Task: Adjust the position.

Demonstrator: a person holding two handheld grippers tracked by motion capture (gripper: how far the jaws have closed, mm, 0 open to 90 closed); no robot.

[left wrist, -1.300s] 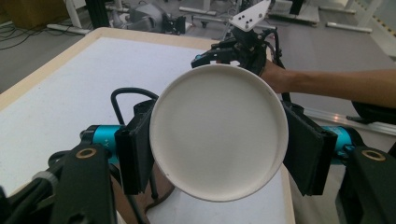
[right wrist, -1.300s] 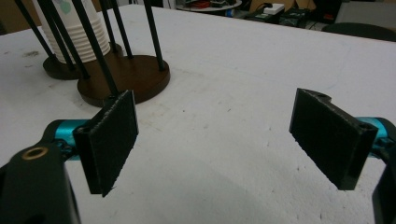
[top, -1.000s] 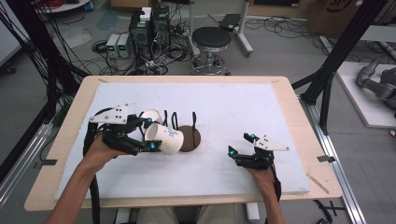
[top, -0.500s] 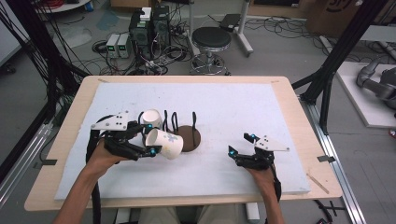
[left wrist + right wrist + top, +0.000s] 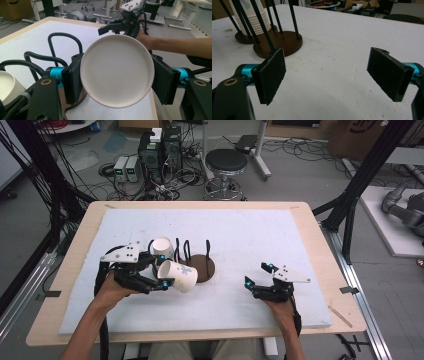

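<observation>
While the left gripper (image 5: 159, 276) kept its jaws clamped on the white paper cup (image 5: 178, 275), the cup had tipped further onto its side and edged toward the brown rack (image 5: 202, 268), so loading it there looked close. Half a second earlier it sat slightly nearer the stack of cups (image 5: 162, 248). Over by the near edge of the table (image 5: 310, 215), the right gripper (image 5: 259, 275) stayed put, jaws wide apart, holding nothing.
</observation>
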